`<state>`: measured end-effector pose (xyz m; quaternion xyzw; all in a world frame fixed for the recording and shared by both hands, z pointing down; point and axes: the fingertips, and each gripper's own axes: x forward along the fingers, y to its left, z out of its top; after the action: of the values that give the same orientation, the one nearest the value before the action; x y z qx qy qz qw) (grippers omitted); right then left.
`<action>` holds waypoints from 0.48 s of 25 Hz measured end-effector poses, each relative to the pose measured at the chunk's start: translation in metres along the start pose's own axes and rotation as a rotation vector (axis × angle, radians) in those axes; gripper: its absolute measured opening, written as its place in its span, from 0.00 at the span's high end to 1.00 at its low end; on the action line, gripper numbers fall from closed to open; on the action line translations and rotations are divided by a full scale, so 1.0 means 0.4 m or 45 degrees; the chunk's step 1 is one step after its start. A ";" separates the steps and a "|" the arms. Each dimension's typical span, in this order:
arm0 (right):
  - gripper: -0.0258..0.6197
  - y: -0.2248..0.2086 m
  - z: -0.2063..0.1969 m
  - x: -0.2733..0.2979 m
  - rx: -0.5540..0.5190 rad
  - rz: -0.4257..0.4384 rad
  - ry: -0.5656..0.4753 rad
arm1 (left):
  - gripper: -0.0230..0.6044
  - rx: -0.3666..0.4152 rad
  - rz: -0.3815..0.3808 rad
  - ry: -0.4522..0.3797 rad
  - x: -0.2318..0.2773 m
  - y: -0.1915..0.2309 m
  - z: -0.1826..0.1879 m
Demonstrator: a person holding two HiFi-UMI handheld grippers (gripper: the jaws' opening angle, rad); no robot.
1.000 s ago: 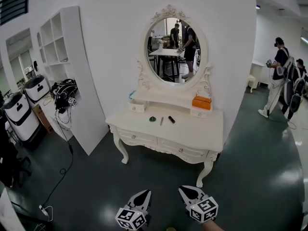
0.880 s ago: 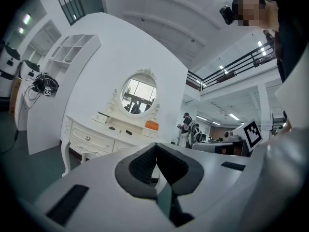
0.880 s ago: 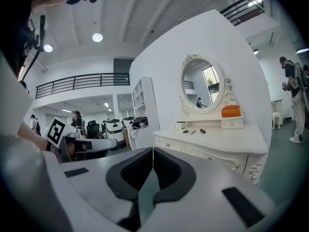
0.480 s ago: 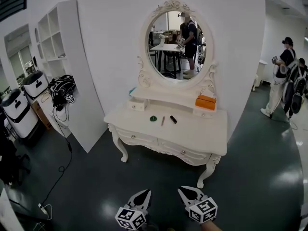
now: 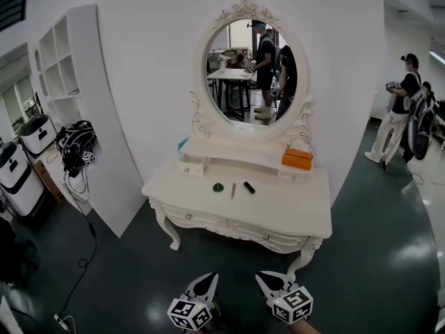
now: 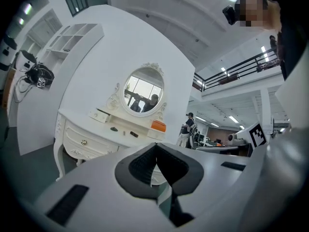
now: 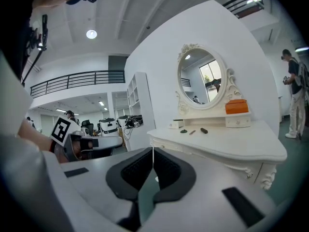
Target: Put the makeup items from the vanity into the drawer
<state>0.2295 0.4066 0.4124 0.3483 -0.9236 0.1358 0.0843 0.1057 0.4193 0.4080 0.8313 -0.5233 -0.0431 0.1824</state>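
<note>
**Vanity being closed in on, nothing grabbed yet**

Compared with a second ago, the vanity worktop (image 5: pixel 292 211) is being brought closer and more square-on in the head view, so the walk-up is still being made. The makeup items are being left untouched in their row toward the worktop's back edge, a bit left of the middle: green round piece (image 5: pixel 218 187), thin pinkish stick (image 5: pixel 233 190), black tube (image 5: pixel 249 187). The left gripper (image 5: pixel 207 282) and right gripper (image 5: pixel 268 281) are being held low, well short of the front edge. Both sets of jaws are being kept pressed fully together with nothing between them. The drawers (image 5: pixel 198 218) under the front edge are being kept closed, so one probably needs pulling open before anything gets stowed.
</note>
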 end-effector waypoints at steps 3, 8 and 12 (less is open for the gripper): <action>0.92 -0.006 0.049 0.090 -0.026 0.012 -0.005 | 0.94 0.018 -0.031 -0.002 0.057 0.065 0.058; 0.92 -0.017 0.094 0.238 -0.008 0.026 0.010 | 0.94 0.020 -0.055 0.006 0.125 0.178 0.125; 0.92 -0.006 0.099 0.337 -0.003 0.046 0.048 | 0.94 -0.004 -0.051 0.027 0.155 0.270 0.145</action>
<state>0.1285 0.3087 0.4090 0.3290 -0.9281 0.1428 0.0997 0.0261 0.3079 0.3989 0.8416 -0.5047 -0.0388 0.1885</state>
